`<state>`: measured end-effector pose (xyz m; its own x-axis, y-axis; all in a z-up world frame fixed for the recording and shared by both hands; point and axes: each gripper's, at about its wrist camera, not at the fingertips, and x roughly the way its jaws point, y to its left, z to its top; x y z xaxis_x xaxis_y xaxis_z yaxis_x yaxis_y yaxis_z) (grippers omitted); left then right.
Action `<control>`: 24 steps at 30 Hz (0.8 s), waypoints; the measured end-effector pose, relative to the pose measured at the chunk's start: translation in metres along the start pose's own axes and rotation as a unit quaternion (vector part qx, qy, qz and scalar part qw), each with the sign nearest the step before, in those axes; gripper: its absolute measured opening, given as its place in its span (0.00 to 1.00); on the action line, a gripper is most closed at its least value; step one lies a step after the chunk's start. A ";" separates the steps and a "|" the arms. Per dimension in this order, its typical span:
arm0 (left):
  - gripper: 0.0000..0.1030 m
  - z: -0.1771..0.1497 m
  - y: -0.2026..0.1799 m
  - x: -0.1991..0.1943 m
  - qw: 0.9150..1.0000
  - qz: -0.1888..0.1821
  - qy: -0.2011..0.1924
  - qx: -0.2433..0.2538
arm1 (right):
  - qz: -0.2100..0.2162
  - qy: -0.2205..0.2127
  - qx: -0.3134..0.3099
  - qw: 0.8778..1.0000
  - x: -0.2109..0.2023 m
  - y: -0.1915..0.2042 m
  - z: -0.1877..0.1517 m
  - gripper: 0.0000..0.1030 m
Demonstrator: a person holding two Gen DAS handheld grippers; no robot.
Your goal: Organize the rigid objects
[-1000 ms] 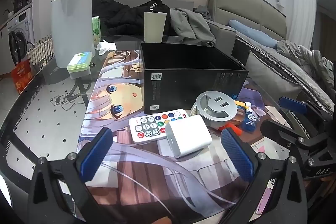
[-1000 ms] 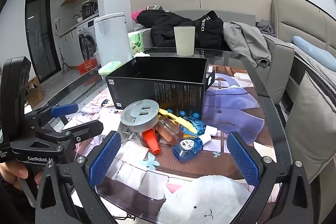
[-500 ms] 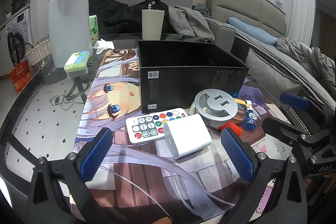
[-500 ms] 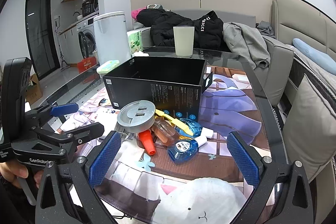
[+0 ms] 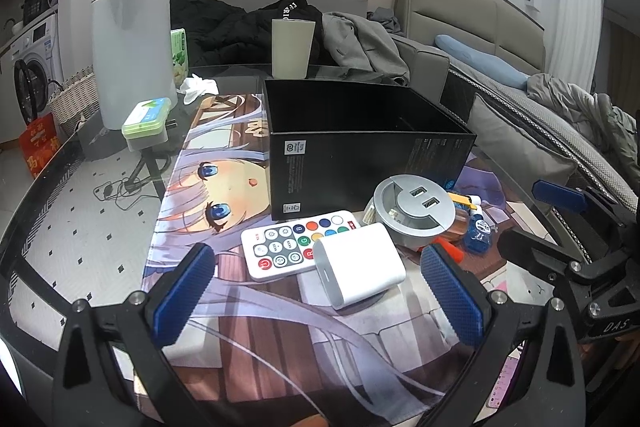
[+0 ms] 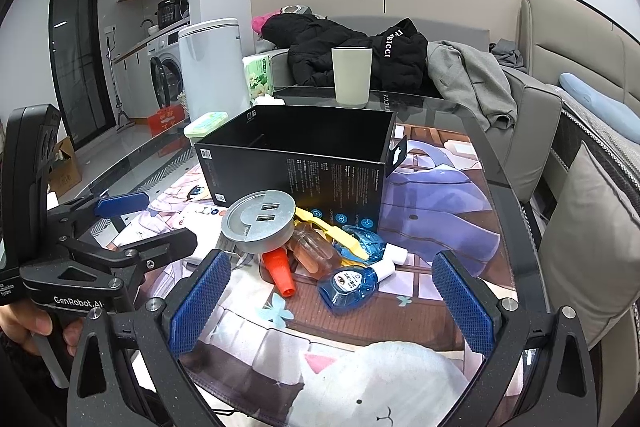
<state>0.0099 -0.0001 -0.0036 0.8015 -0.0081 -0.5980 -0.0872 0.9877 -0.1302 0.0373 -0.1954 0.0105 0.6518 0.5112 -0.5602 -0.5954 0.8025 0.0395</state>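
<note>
Both grippers hover over the worktop (image 5: 80, 239) with their fingers apart and empty: the left gripper (image 5: 318, 293) faces a white charger (image 5: 358, 275) lying against a remote control (image 5: 298, 243). The right gripper (image 6: 330, 299) faces a blue bottle (image 6: 352, 285), an orange cone (image 6: 280, 271) and a round grey socket (image 6: 260, 221), all heaped just before the open black box (image 6: 304, 163).

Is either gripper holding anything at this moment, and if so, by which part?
Nothing is held. The left gripper is open above the white charger block, not touching it; the right gripper is open above the blue bottle.
</note>
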 end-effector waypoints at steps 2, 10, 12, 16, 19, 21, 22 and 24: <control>1.00 0.000 0.000 0.000 1.000 0.000 0.000 0.000 | 0.000 0.000 0.001 1.000 0.000 0.000 0.000 0.99; 1.00 0.001 0.000 0.002 1.000 0.000 0.001 0.001 | 0.000 0.000 0.001 1.000 0.000 0.000 0.000 0.99; 1.00 0.001 0.000 0.002 1.000 0.000 0.000 0.001 | -0.001 0.001 0.000 1.000 0.000 0.001 0.001 0.99; 1.00 0.001 0.000 0.002 1.000 0.000 0.000 0.001 | -0.002 0.001 -0.001 1.000 0.001 0.000 0.001 0.99; 1.00 0.001 0.000 0.002 1.000 0.000 0.001 0.001 | -0.002 0.001 -0.001 1.000 0.001 0.000 0.001 0.99; 1.00 0.002 -0.001 0.003 1.000 0.000 0.002 0.001 | -0.002 0.001 -0.002 1.000 0.001 0.000 0.001 0.99; 1.00 0.002 -0.001 0.003 1.000 0.000 0.002 0.002 | -0.002 0.002 -0.002 1.000 0.001 0.000 0.001 0.99; 1.00 0.002 -0.001 0.003 1.000 0.000 0.002 0.002 | -0.003 0.003 -0.003 1.000 0.001 -0.001 0.001 0.99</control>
<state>0.0140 -0.0010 -0.0038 0.7987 -0.0091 -0.6017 -0.0849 0.9882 -0.1276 0.0389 -0.1949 0.0109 0.6530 0.5045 -0.5649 -0.5939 0.8040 0.0315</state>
